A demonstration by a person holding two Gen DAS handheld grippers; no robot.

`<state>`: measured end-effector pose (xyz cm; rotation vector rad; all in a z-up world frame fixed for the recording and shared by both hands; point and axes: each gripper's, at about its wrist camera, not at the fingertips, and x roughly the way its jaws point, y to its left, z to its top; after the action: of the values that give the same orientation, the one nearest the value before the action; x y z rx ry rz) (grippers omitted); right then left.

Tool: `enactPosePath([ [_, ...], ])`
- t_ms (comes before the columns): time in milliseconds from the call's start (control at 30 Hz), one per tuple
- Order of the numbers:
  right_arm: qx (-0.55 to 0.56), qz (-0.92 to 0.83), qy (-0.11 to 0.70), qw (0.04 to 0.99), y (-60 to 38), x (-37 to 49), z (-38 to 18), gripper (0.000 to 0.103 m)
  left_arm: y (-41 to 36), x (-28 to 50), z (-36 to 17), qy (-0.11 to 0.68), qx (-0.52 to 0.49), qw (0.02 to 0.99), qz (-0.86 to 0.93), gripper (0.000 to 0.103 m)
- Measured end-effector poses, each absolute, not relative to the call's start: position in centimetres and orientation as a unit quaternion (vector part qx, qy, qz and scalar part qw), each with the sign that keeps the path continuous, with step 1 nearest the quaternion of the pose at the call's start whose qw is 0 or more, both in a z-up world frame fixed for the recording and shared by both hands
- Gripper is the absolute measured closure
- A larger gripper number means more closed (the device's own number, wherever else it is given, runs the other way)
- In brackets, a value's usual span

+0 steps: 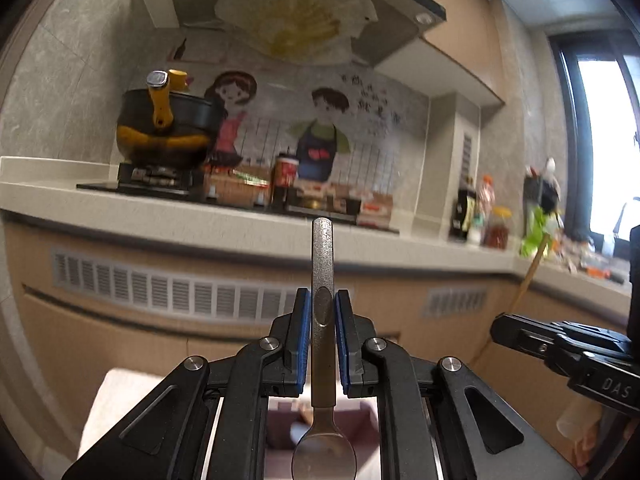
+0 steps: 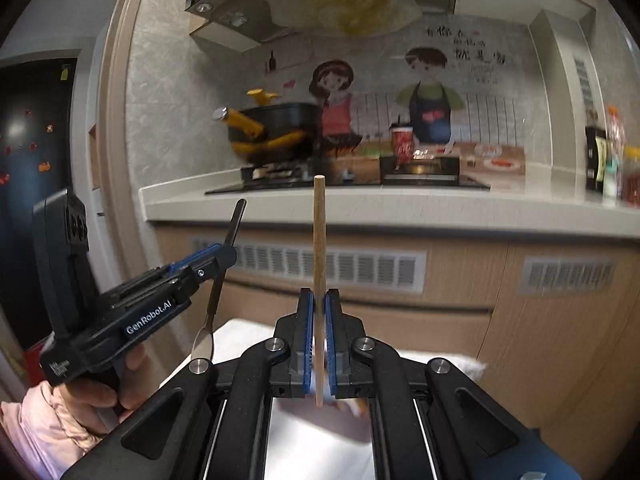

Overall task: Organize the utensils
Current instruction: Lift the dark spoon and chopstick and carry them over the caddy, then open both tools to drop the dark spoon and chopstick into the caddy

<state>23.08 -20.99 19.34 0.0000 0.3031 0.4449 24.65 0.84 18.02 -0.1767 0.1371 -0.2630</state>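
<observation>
- Our left gripper (image 1: 323,312) pinches a metal spoon (image 1: 323,280) by its handle, bowl hanging down; that thin, slick handle could swivel or slide out if we swing it
- Our right gripper (image 2: 319,320) clamps a wooden stick (image 2: 319,248) upright (its green lower end shows only in the left view); raised side by side, the two utensils might knock together

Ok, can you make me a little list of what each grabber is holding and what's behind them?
left gripper: jaws shut on a metal spoon, handle up, bowl hanging below
right gripper: jaws shut on a wooden stick, upright
behind: kitchen counter with a stove
on the stove: black pot with yellow handles
wall: cartoon sticker
</observation>
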Motion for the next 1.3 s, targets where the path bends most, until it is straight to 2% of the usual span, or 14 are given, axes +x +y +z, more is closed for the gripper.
enactPosePath([
  [200, -0.008, 0.207, 0.155, 0.966, -21.4, 27.2, 19.5, 0.098, 1.1, 29.2, 17.6, 0.037, -0.093, 0.989, -0.109, 0.091],
  [400, -0.014, 0.195, 0.187, 0.963, -21.5, 30.6, 16.8, 0.098, 1.5, 32.3, 14.1, 0.04, -0.109, 0.99, -0.085, 0.091],
  [800, -0.024, 0.178, 0.254, 0.951, -20.5, 34.2, 10.8, 0.098, 2.1, 35.9, 5.9, 0.089, -0.112, 0.987, -0.067, 0.091],
  [900, -0.024, 0.182, 0.282, 0.942, -20.0, 34.8, 8.9, 0.097, 2.4, 36.0, 3.9, 0.125, -0.115, 0.983, -0.073, 0.089],
  [933, -0.019, 0.185, 0.294, 0.937, -20.0, 35.1, 8.2, 0.096, 2.7, 36.1, 3.4, 0.14, -0.12, 0.98, -0.077, 0.088],
  [967, -0.014, 0.19, 0.305, 0.933, -20.0, 35.2, 7.5, 0.09, 3.0, 36.0, 3.1, 0.152, -0.124, 0.977, -0.078, 0.088],
  [1000, -0.013, 0.196, 0.313, 0.929, -19.9, 35.3, 6.9, 0.079, 3.3, 36.0, 3.0, 0.163, -0.125, 0.976, -0.075, 0.085],
  [1067, -0.007, 0.2, 0.321, 0.926, -19.9, 35.3, 6.1, 0.063, 4.2, 35.4, 3.0, 0.176, -0.133, 0.973, -0.071, 0.076],
  [1300, 0.026, 0.195, 0.336, 0.921, -20.6, 33.4, 5.3, 0.053, 5.7, 29.9, 5.7, 0.191, -0.145, 0.969, -0.067, 0.053],
])
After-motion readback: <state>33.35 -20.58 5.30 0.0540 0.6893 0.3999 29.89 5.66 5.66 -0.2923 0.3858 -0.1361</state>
